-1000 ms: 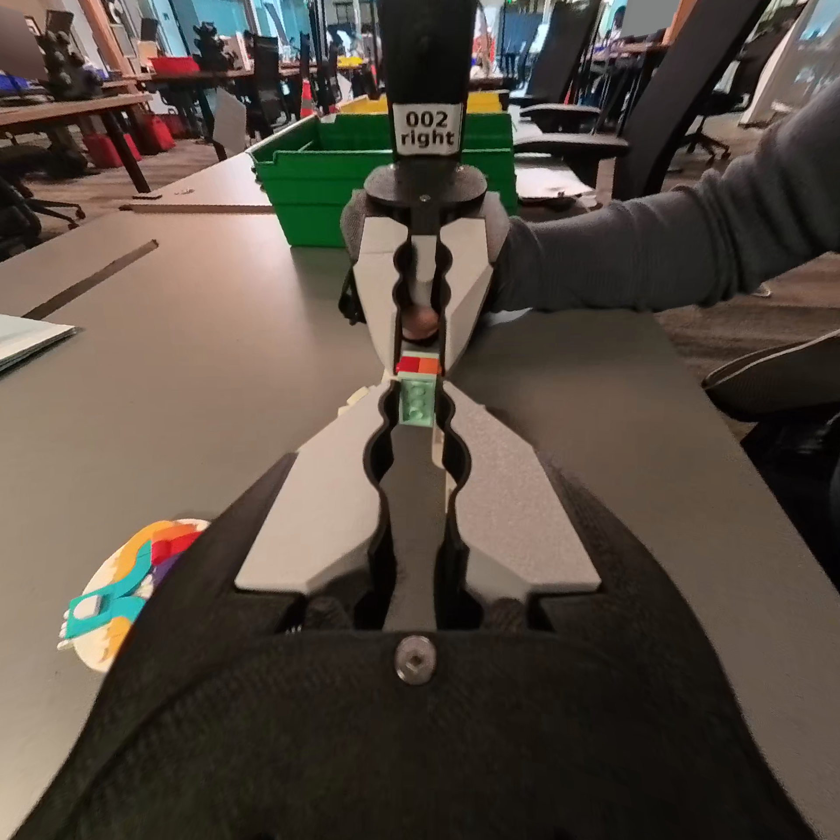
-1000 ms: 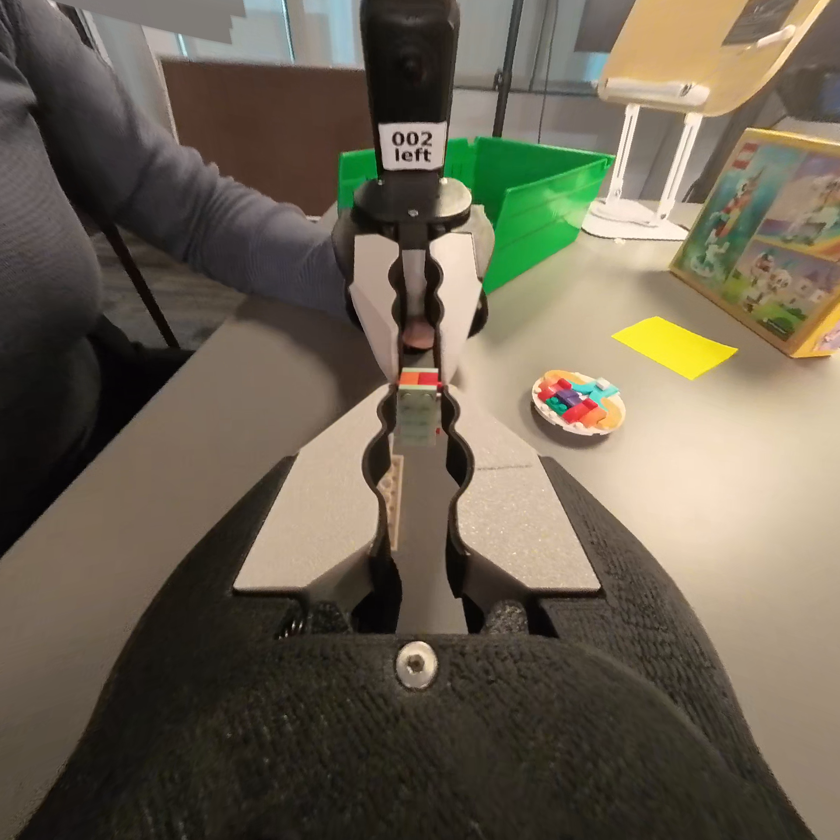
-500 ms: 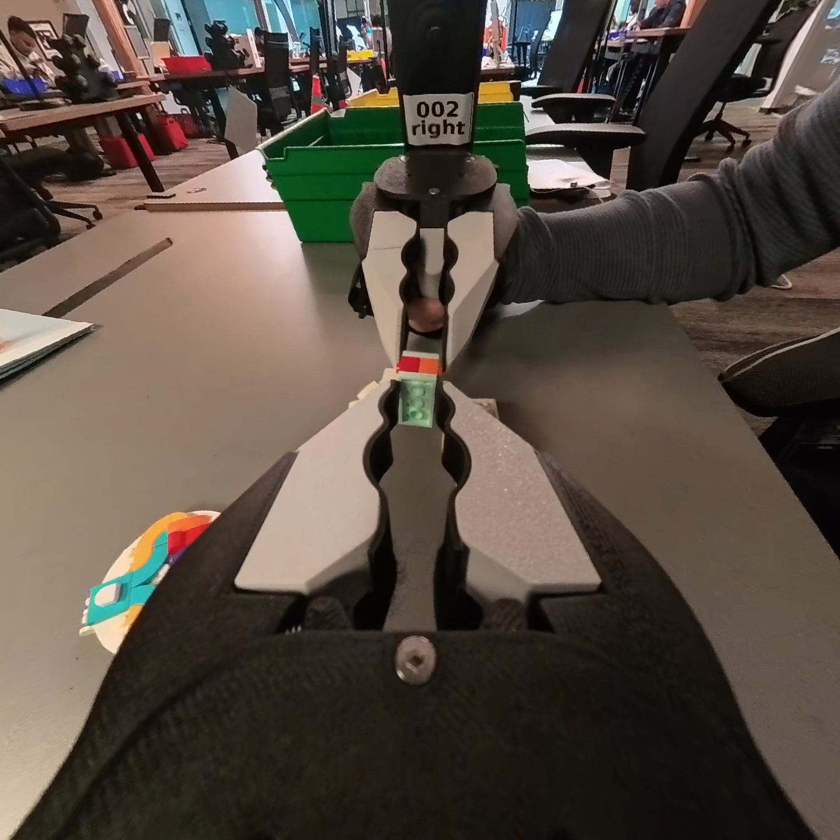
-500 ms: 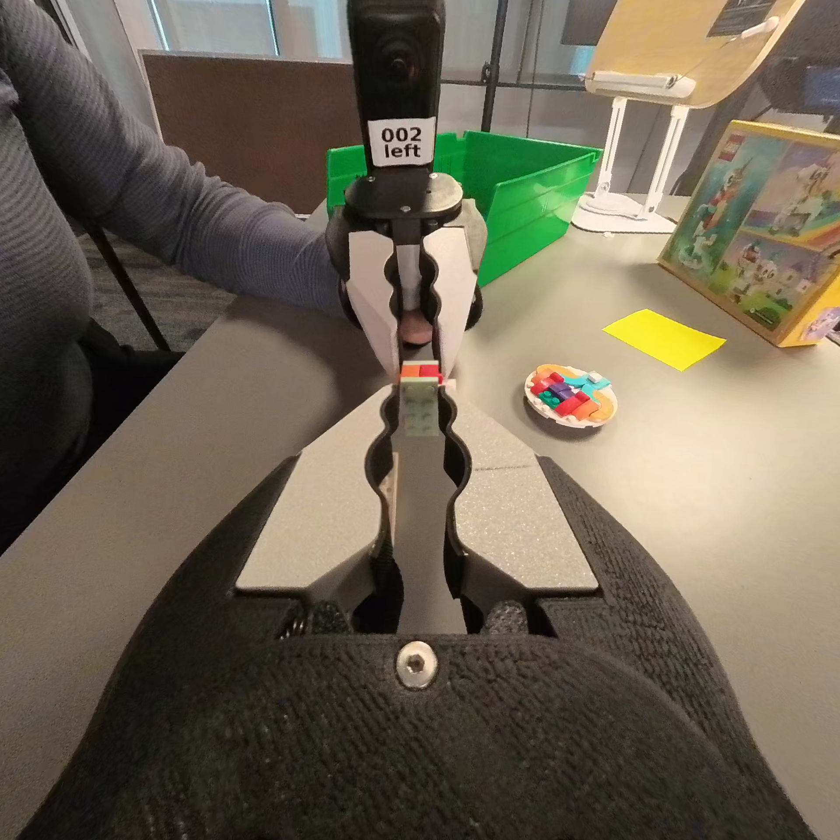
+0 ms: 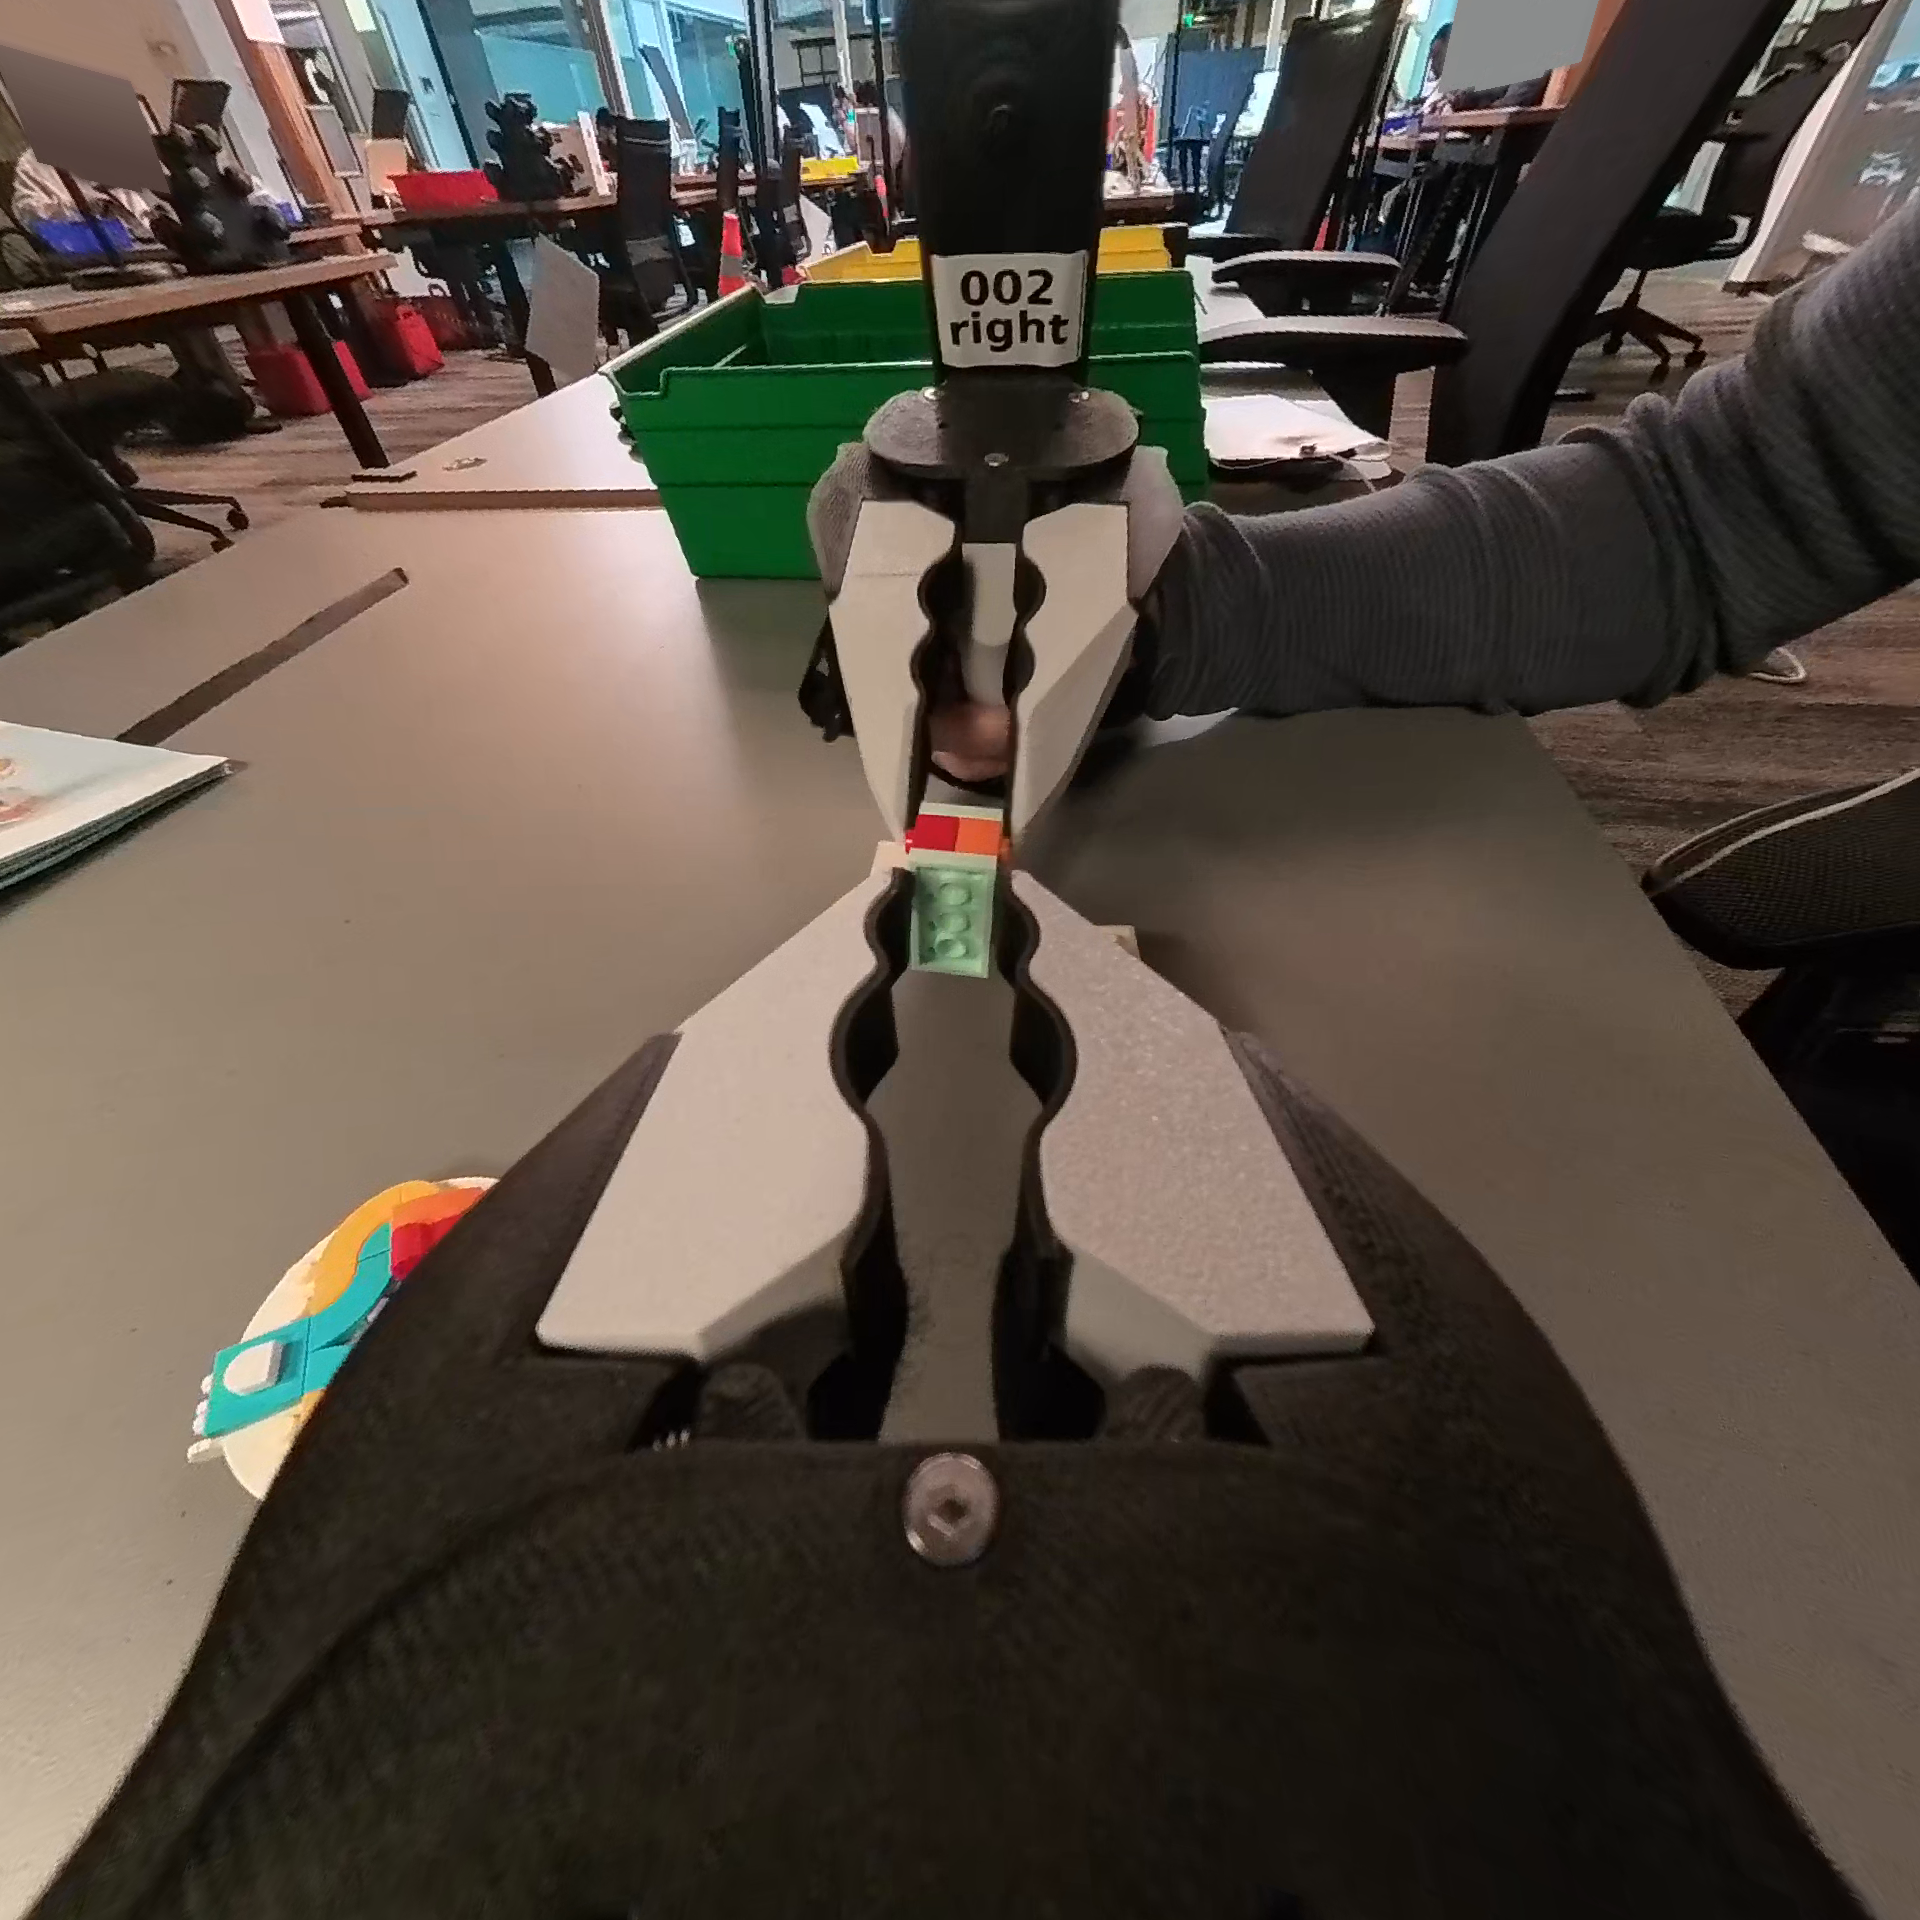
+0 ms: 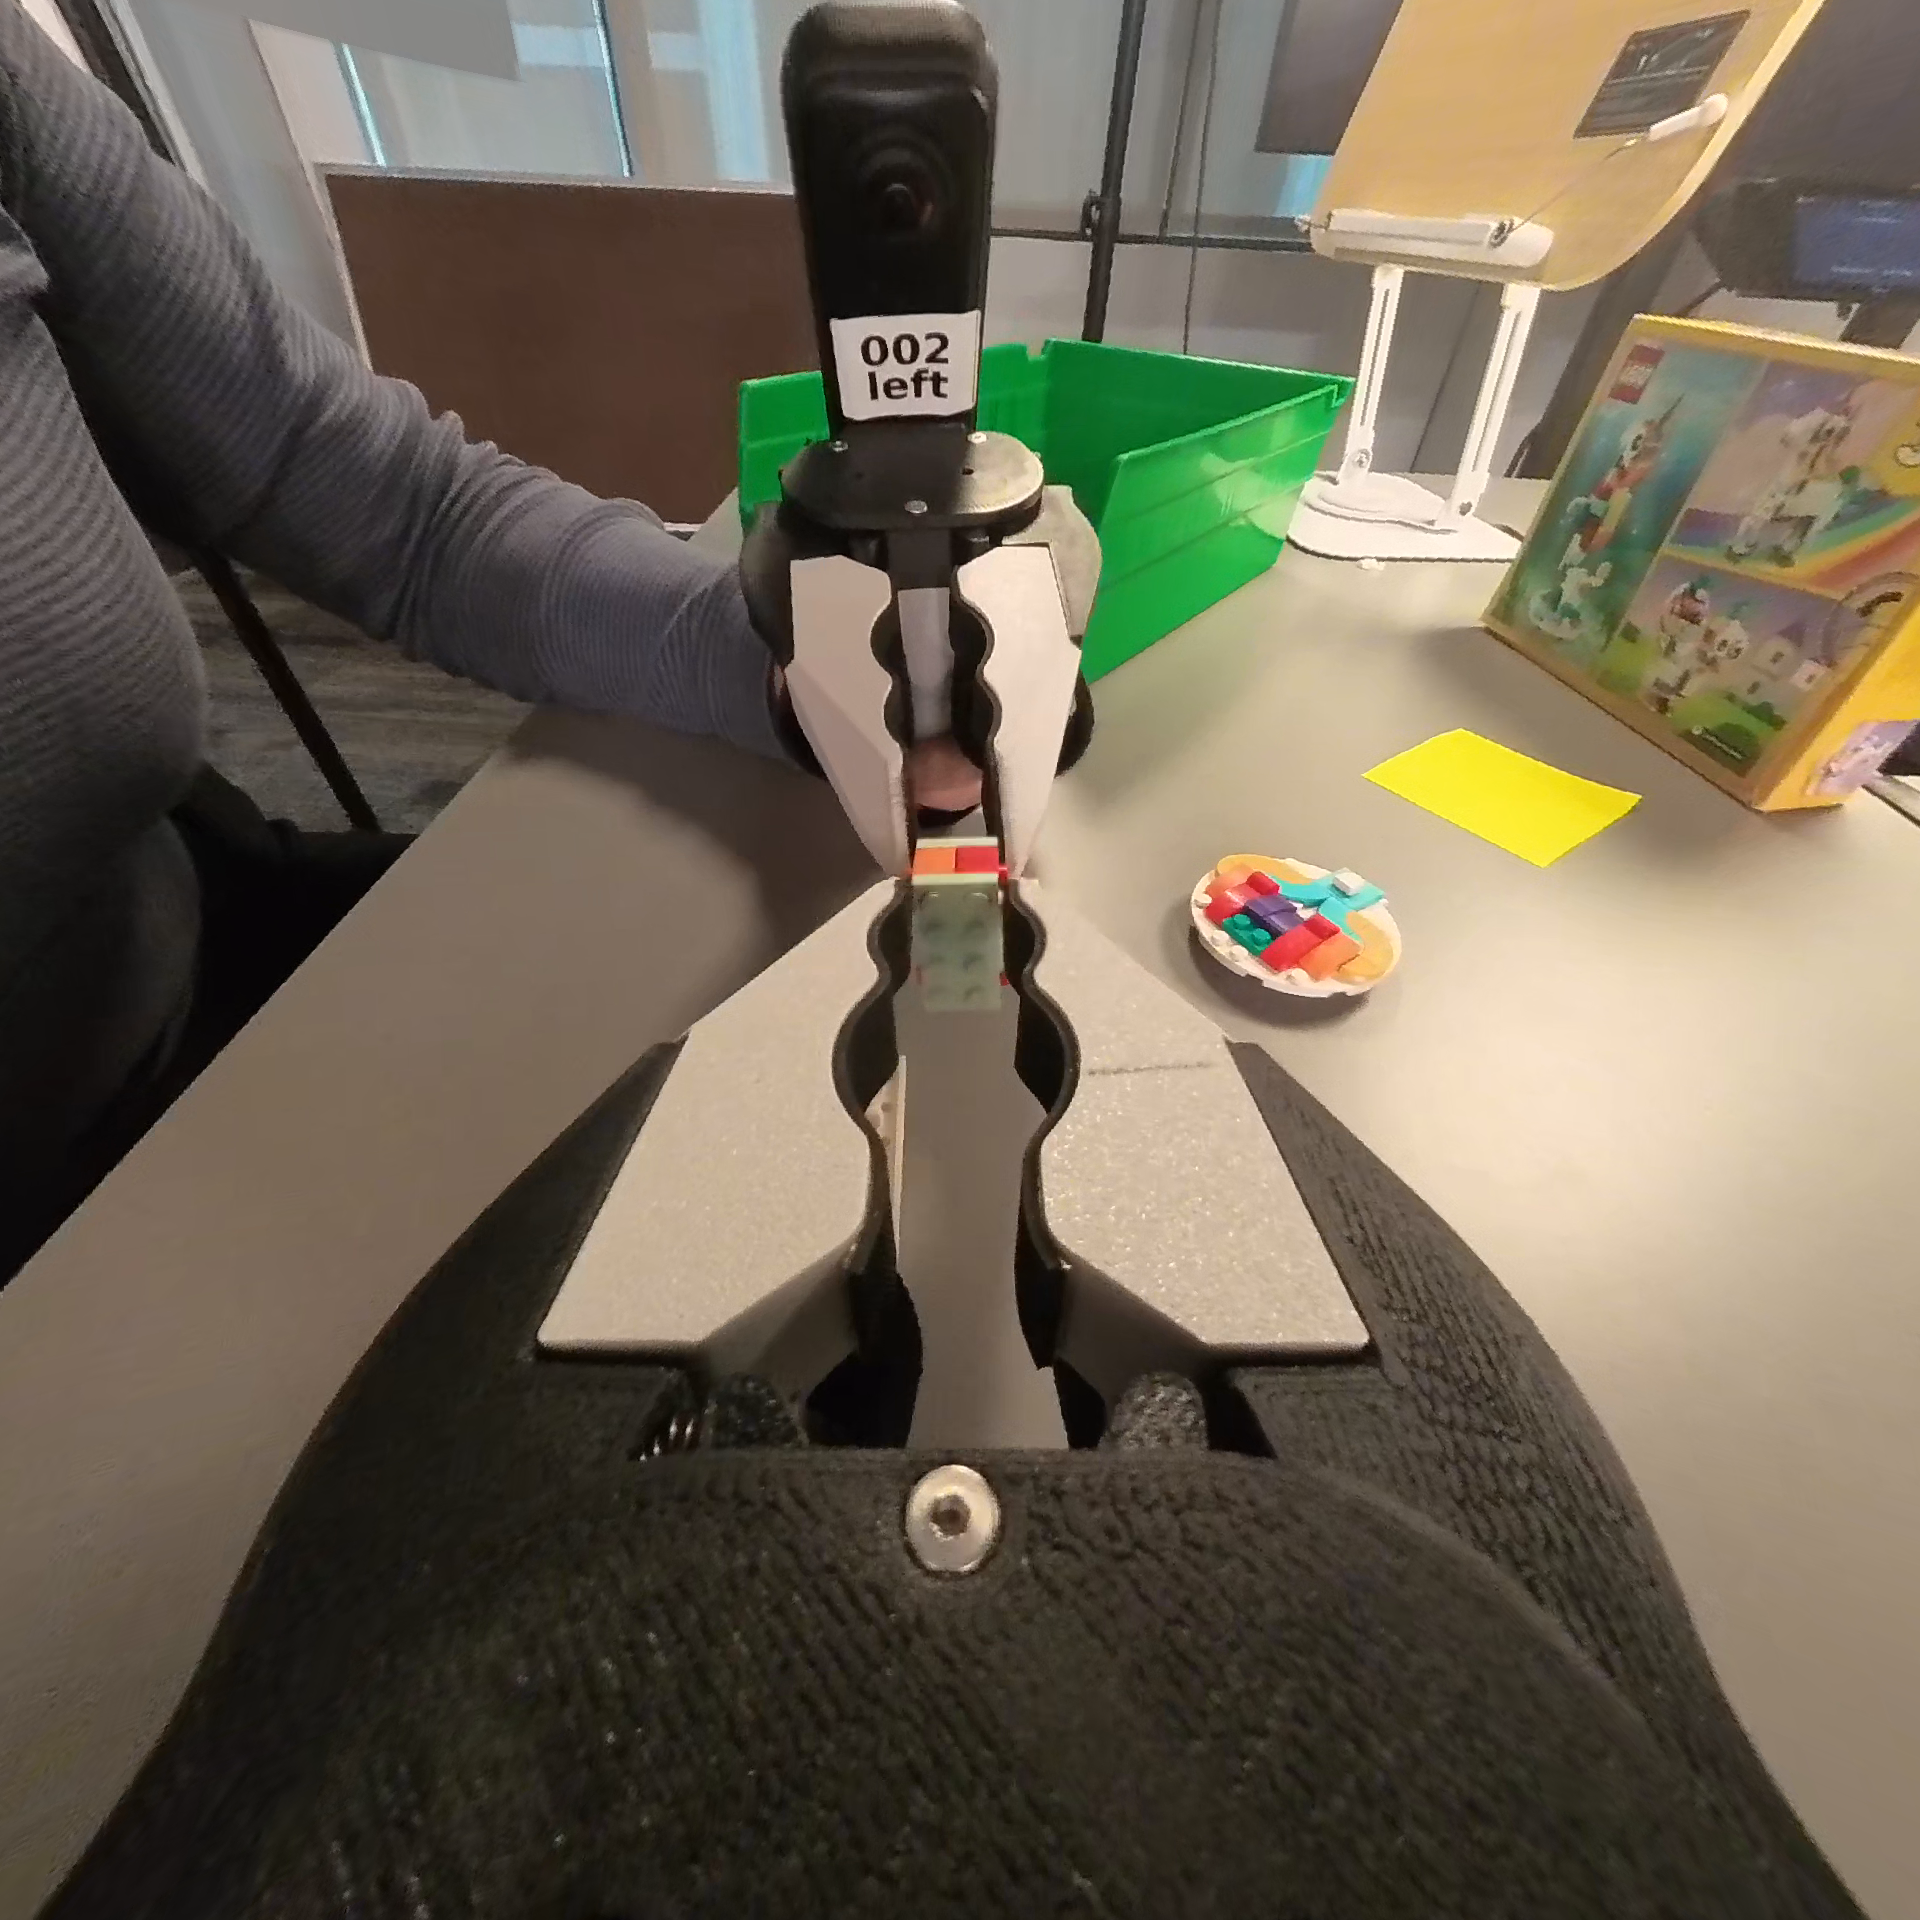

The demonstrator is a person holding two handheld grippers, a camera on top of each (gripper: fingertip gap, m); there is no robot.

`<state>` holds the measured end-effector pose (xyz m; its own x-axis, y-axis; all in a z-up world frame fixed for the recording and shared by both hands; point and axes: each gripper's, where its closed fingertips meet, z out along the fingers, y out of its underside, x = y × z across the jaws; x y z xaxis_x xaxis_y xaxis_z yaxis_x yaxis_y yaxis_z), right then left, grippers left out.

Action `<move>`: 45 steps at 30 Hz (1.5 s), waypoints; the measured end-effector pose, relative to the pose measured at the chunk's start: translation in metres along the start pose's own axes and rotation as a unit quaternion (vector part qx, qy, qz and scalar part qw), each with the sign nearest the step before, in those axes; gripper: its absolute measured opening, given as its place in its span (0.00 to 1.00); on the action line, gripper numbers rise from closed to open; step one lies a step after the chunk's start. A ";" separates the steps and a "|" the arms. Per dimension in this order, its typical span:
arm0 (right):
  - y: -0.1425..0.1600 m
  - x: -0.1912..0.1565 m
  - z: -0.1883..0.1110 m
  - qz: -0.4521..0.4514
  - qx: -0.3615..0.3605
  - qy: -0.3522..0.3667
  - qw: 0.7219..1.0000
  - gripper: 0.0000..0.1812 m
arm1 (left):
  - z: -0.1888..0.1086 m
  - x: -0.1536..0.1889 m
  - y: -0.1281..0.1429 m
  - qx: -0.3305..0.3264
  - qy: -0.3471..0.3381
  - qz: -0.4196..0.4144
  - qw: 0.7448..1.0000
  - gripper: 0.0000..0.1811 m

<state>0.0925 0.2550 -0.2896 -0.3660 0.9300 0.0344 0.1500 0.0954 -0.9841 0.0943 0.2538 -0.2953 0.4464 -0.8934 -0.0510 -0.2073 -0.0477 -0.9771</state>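
Note:
My two grippers meet tip to tip above the grey table (image 5: 416, 831). Between them is a small brick assembly with red and orange bricks (image 5: 956, 833) in the middle. In the left wrist view my left gripper (image 5: 951, 899) is shut on a pale green plate (image 5: 951, 923) at its near end, and the right gripper's fingers (image 5: 883, 665) pinch the far end. In the right wrist view my right gripper (image 6: 956, 906) is shut on a pale green plate (image 6: 958, 951), next to the red and orange bricks (image 6: 956, 860). A white studded piece (image 6: 889, 1122) shows under one finger.
A round white plate of coloured bricks (image 6: 1294, 925) lies to the right in the right wrist view and low left in the left wrist view (image 5: 343, 1320). A green bin (image 6: 1195, 499), a yellow note (image 6: 1501, 795), a toy box (image 6: 1725, 582) and a booklet (image 5: 83, 790) stand around. My left and right fingertips are right by each other.
Both grippers stay shut and tip to tip on the bricks. The views have shifted only slightly; no grip has changed.

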 end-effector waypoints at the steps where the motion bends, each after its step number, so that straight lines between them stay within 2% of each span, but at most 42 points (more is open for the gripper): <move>1: 0.000 0.000 0.000 0.001 0.000 0.000 1.000 0.08 | 0.000 0.000 0.000 -0.001 -0.001 0.002 1.000 0.08; 6: -0.002 0.002 -0.001 0.005 0.007 0.004 1.000 0.07 | 0.000 -0.002 -0.002 0.008 -0.012 -0.004 1.000 0.08; 9: -0.001 0.001 -0.001 0.003 0.004 0.002 1.000 0.07 | 0.001 -0.004 -0.004 0.011 -0.028 0.004 1.000 0.12; 14: 0.001 0.002 -0.001 -0.001 -0.003 0.007 1.000 0.07 | 0.003 -0.002 0.000 -0.001 -0.015 0.001 1.000 0.08; 45: -0.001 -0.001 -0.001 0.020 0.007 -0.007 1.000 0.08 | 0.004 0.002 0.001 -0.008 0.002 -0.020 1.000 0.08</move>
<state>0.0935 0.2539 -0.2880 -0.3726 0.9279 -0.0080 0.1525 0.0527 -0.9869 0.0988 0.2541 -0.2971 0.4504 -0.8927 -0.0117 -0.2039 -0.0901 -0.9748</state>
